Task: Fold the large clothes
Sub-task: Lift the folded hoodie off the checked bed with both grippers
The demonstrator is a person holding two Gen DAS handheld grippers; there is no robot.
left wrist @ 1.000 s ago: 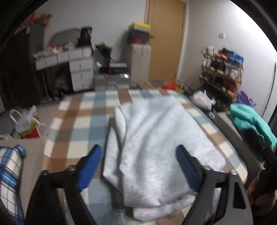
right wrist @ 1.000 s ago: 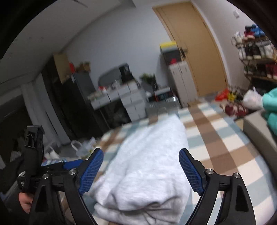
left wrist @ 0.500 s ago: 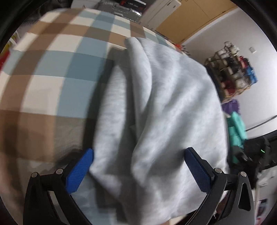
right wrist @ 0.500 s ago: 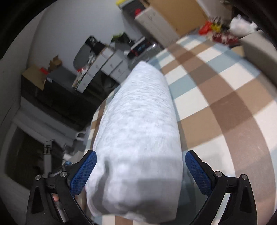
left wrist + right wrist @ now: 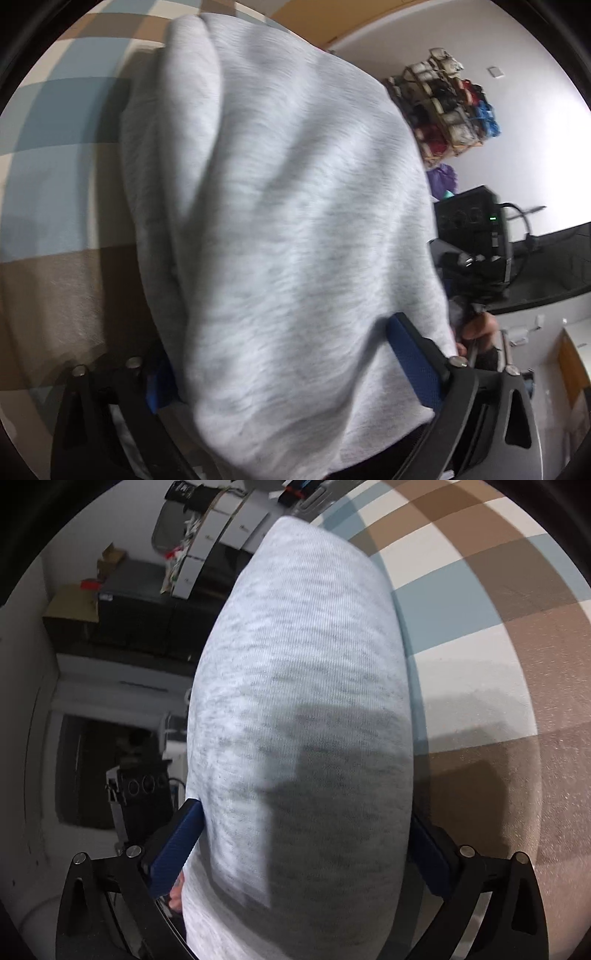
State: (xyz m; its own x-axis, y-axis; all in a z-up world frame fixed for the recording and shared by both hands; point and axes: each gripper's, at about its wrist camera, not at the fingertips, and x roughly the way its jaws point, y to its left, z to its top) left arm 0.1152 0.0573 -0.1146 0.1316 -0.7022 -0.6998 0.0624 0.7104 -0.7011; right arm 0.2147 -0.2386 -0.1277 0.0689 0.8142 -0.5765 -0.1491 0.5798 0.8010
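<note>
The folded garment (image 5: 280, 229) is soft, matt, heathered grey knit cloth. The checked bed cover (image 5: 524, 686) looks finely napped. Tool pads (image 5: 177, 845) are textured blue rubber.

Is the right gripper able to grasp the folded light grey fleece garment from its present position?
Probably yes: the folded light grey fleece garment already sits between the jaws of the right gripper, and nothing blocks it.

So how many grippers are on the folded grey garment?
2. The left gripper, its jaws just closing, pinches the near edge of the folded grey garment; the right gripper clamps the same edge to its right.
</note>
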